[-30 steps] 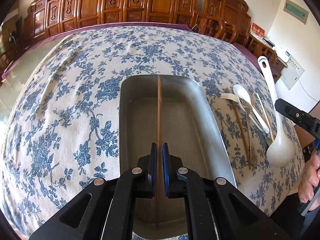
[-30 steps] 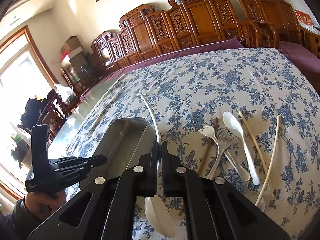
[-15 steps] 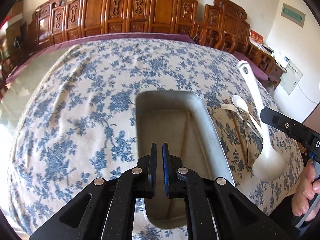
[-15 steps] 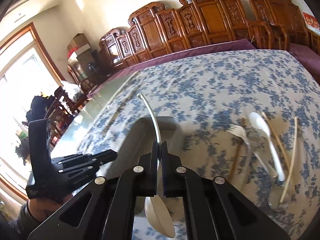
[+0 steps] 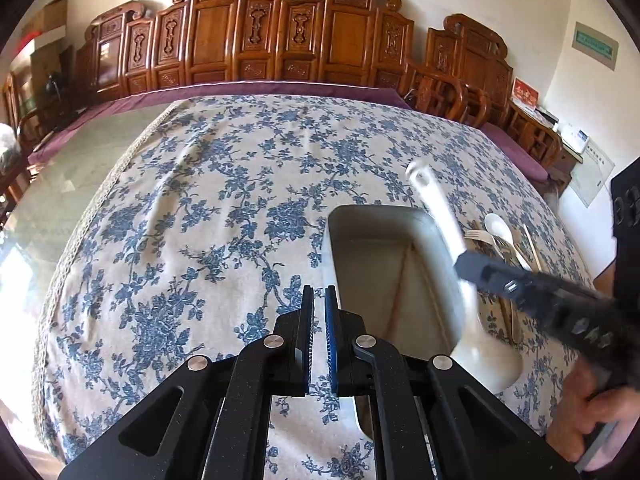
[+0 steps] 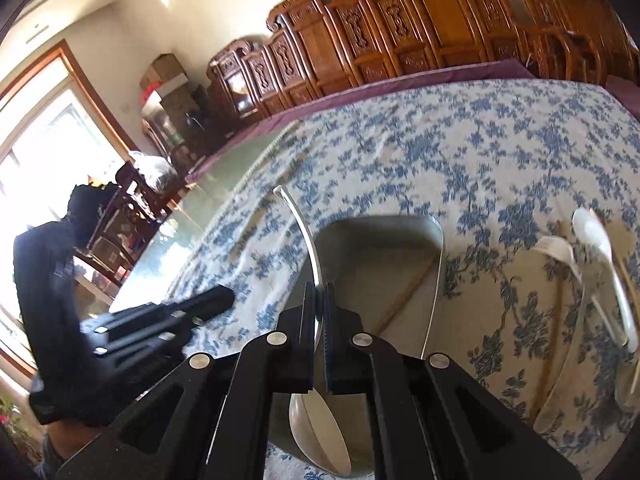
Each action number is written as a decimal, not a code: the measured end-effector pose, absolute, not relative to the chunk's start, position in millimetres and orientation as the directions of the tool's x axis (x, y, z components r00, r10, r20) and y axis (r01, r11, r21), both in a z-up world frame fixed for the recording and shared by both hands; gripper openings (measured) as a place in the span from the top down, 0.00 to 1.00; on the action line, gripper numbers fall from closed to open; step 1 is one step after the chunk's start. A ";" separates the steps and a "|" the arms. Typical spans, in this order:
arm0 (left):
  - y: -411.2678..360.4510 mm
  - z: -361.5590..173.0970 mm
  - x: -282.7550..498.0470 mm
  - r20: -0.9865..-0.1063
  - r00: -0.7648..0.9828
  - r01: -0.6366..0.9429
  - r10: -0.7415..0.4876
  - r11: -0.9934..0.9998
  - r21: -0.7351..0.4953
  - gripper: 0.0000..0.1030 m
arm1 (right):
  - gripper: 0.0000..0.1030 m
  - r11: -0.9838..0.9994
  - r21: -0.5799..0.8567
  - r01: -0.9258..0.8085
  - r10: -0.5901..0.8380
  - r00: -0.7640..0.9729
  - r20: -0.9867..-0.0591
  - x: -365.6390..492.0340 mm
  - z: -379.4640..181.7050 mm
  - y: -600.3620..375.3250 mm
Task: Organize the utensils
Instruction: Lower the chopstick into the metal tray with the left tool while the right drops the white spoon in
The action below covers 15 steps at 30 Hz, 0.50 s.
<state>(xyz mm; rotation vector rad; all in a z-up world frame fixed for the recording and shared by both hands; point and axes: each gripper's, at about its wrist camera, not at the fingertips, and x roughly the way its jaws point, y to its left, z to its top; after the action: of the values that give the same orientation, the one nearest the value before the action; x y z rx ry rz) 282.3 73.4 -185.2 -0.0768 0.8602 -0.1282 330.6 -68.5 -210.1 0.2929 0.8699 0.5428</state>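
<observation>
Left view, left claw (image 5: 319, 320): jaws together, empty; tray (image 5: 344, 216) just right of it, chopstick (image 5: 400, 280) inside.
Right view, right claw (image 6: 319, 320): clamped on ladle (image 6: 304, 240) mid-handle, bowl hanging over tray (image 6: 438, 240).
Handling: ladle likely light, stiff, slick; grip the handle.

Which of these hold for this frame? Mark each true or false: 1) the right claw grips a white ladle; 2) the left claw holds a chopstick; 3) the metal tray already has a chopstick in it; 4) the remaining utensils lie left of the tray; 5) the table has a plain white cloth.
1) True: the right claw is shut on the white ladle, over the metal tray.
2) False: the left claw is shut and empty.
3) True: one chopstick lies inside.
4) False: the remaining utensils lie right of the tray.
5) False: the tablecloth is blue floral.
</observation>
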 end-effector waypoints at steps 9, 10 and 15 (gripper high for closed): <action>69.4 -185.2 281.6 -0.748 0.647 0.093 -0.148 0.989 -0.116 0.96 | 0.95 0.872 0.384 -0.303 0.489 0.509 -0.709 341.7 -240.9 -67.9; 68.7 -185.4 281.7 -0.748 0.646 0.095 -0.150 0.989 -0.116 0.96 | 0.95 0.875 0.379 -0.303 0.484 0.507 -0.713 342.3 -242.5 -68.4; 63.8 -185.7 282.0 -0.749 0.644 0.106 -0.157 0.988 -0.115 0.96 | 0.92 0.871 0.373 -0.319 0.489 0.509 -0.708 342.7 -243.6 -73.6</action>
<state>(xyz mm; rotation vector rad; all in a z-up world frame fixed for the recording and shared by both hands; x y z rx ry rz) 282.0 63.8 -185.7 -0.0623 0.8580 -0.1498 342.7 -73.6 -243.6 0.2046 0.9156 0.4907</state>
